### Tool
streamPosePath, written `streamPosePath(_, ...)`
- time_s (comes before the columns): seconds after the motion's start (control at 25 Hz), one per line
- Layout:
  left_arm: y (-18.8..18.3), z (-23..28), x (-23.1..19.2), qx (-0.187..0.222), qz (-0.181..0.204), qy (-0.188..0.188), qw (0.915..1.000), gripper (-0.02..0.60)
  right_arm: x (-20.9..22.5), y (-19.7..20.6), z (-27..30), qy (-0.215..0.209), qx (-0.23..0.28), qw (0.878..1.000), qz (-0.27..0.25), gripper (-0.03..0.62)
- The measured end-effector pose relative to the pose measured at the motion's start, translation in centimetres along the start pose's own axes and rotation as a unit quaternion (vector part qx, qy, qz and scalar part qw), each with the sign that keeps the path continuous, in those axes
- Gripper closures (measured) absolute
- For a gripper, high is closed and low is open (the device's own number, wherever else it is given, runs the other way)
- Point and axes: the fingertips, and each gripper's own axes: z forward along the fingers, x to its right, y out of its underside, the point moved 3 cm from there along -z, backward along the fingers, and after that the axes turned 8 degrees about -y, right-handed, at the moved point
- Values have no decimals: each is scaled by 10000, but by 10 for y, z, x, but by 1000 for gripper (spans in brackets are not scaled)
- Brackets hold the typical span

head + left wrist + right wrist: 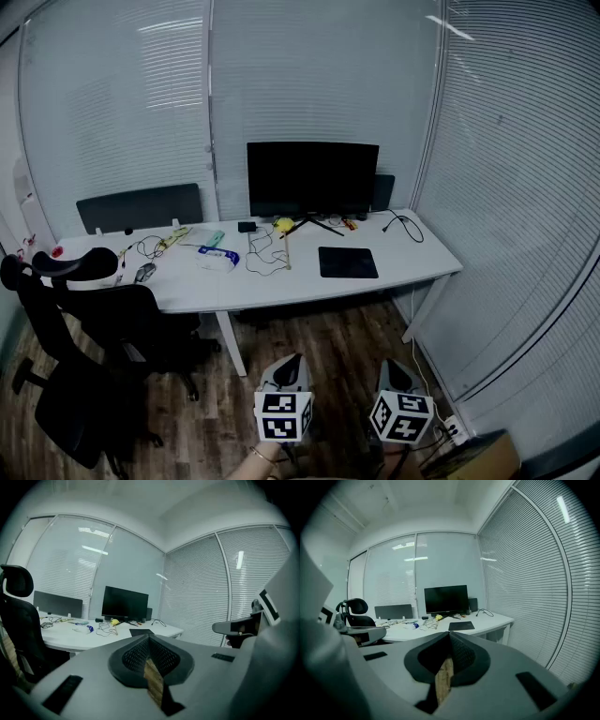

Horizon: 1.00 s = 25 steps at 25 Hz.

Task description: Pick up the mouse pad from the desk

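My left gripper [290,364] and right gripper [394,367]: pale grey moulded shells, each narrowing to a point. Each carries a white cube with black square markers: left cube [282,415], right cube [401,416]. Seen from the gripper views, a dark mesh-textured collar [150,656] rings my jaws, and black rectangular slots [63,693] are set into the shell on either side.

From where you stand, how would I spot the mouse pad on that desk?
Find the long white desk by the frosted glass wall, then the black monitor standing on it. In front of the monitor's right half lies the mouse pad. It is the only flat, plain black rectangle there, unlike the blue-and-white packet further left.
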Motion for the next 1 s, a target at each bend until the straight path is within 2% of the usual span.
streamPosePath(0.56, 3, 9, 15, -22, -32, -76, 10000, 566, 21, -2, 0, -49, 56, 10000, 32, 560)
streamPosePath(1.0, 10, 27, 41, -102, 22, -144, 9998, 566, 56, 4, 3, -84, -52, 9998, 148, 560)
